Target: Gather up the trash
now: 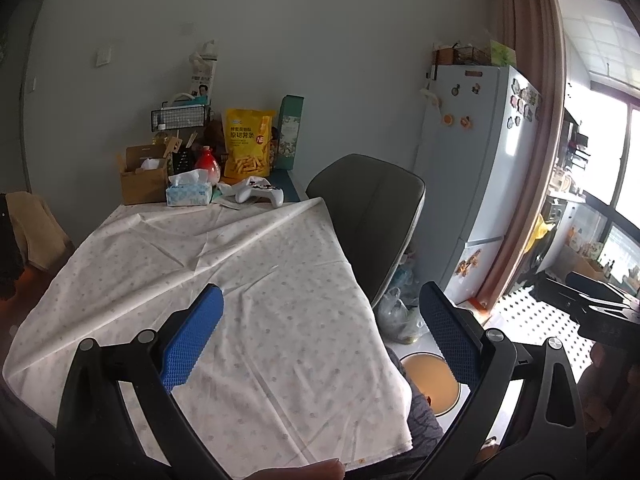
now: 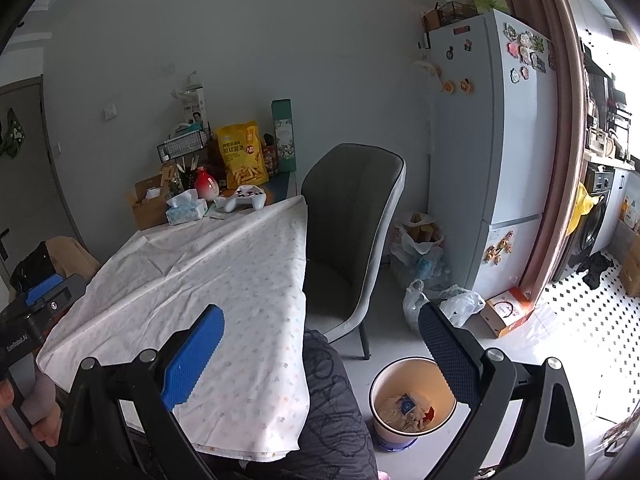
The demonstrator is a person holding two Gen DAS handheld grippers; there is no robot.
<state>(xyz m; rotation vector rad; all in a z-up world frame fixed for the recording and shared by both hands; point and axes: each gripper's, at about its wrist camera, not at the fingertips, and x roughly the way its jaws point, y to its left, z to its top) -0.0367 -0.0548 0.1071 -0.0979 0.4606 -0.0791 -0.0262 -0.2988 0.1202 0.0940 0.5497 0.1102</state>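
A round bin (image 2: pixel 412 398) stands on the floor right of the table, holding crumpled wrappers (image 2: pixel 406 410); its rim also shows in the left wrist view (image 1: pixel 434 384). My left gripper (image 1: pixel 320 334) is open and empty above the white tablecloth (image 1: pixel 224 280). My right gripper (image 2: pixel 322 354) is open and empty, held over the table's right edge and the bin. The left gripper's body shows at the right wrist view's left edge (image 2: pixel 36 312). No loose trash shows on the cloth.
A grey chair (image 2: pixel 348 232) stands right of the table. At the table's far end are a tissue box (image 1: pixel 189 193), game controller (image 1: pixel 260 194), yellow snack bag (image 1: pixel 247 144), red vase and cardboard box. Plastic bags (image 2: pixel 424 264) and a fridge (image 2: pixel 492 152) are right.
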